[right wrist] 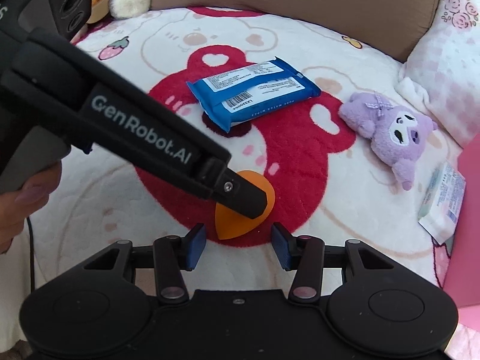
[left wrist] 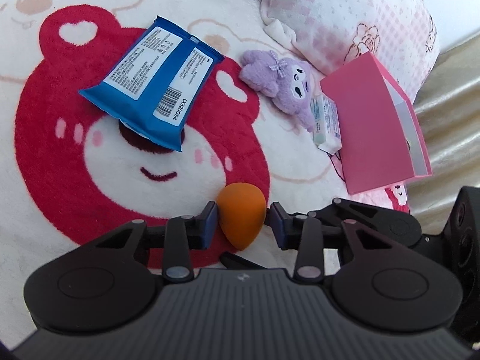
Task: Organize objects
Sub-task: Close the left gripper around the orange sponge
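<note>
The left hand-held gripper [left wrist: 243, 225] has its blue pads drawn in around an orange teardrop-shaped foam sponge [left wrist: 241, 219]. One pad touches the sponge and the other sits just beside it; whether it is truly pinched cannot be told. In the right wrist view, the black finger of this tool covers the top of the sponge. The right hand-held gripper [right wrist: 238, 246] stands with its pads apart and nothing between them; the sponge lies just past its tips.

Everything rests on a bed under a fluffy white blanket printed with a big red bear face [left wrist: 60, 150]. Beyond the sponge lies a blue plastic pack of wipes [left wrist: 150, 81], label side up. Further off to the right are a purple plush toy with a checked bow [left wrist: 279, 84], a small white and pale green packet [left wrist: 327, 123] and an open pink cardboard box [left wrist: 372, 123] touching that packet. Behind them is a pink checked pillow [left wrist: 345, 15] and a brown cushion [right wrist: 300, 9].

The box is cut off by the edge of the right wrist view. A person's hand [right wrist: 18, 204] shows only in part.

The left tool's body reads "GenRobot.AI". The wipes pack reads "LX320054" and "PURE WATER WIPES"; its finer print is too small to read.
</note>
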`<action>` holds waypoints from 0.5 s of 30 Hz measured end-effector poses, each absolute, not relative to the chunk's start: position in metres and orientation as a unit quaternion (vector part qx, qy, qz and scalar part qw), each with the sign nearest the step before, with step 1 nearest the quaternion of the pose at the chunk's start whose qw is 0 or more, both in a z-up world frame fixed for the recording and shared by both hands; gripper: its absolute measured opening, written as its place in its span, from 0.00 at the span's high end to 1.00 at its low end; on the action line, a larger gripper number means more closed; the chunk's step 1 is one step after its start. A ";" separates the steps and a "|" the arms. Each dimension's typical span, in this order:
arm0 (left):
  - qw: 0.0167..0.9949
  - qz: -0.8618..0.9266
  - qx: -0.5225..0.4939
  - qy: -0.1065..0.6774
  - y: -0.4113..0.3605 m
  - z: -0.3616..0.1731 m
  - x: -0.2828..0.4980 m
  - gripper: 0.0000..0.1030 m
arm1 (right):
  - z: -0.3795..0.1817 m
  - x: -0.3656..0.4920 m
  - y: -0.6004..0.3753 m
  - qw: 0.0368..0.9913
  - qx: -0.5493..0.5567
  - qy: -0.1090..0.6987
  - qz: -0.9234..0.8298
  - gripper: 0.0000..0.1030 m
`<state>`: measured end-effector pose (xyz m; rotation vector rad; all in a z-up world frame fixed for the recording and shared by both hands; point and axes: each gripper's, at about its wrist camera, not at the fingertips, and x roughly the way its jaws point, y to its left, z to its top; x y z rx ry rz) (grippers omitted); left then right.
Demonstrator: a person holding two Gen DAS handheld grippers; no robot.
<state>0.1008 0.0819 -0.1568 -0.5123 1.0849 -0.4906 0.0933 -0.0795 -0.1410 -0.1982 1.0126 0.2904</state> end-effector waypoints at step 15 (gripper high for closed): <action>0.786 -0.225 -0.251 0.518 0.081 -0.166 0.100 0.64 | -0.146 0.100 -0.078 0.862 -0.086 0.480 0.139 0.65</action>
